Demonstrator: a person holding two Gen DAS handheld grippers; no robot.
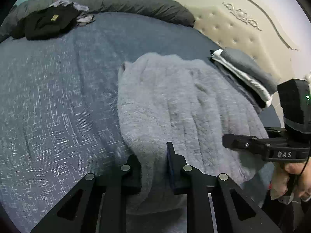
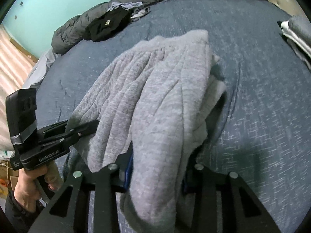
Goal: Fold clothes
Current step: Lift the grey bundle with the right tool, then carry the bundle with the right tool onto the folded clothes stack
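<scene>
Grey fleece garment point(image 1: 175, 101) long axis runs away from both grippers.

Premises: a bedroom in a private home. Evidence: a bed point(image 1: 58, 97) covered in a blue woven spread occupies most of both views; a cream tufted headboard point(image 1: 233, 31) with carved scrollwork stands at its far end; a dark grey rolled duvet point(image 1: 136, 2) lies along the edge. Loose garments point(image 1: 48, 21) and a folded stack of clothes point(image 1: 246, 73) rest on the bed. Wall point(image 2: 58, 0) painted turquoise.
</scene>
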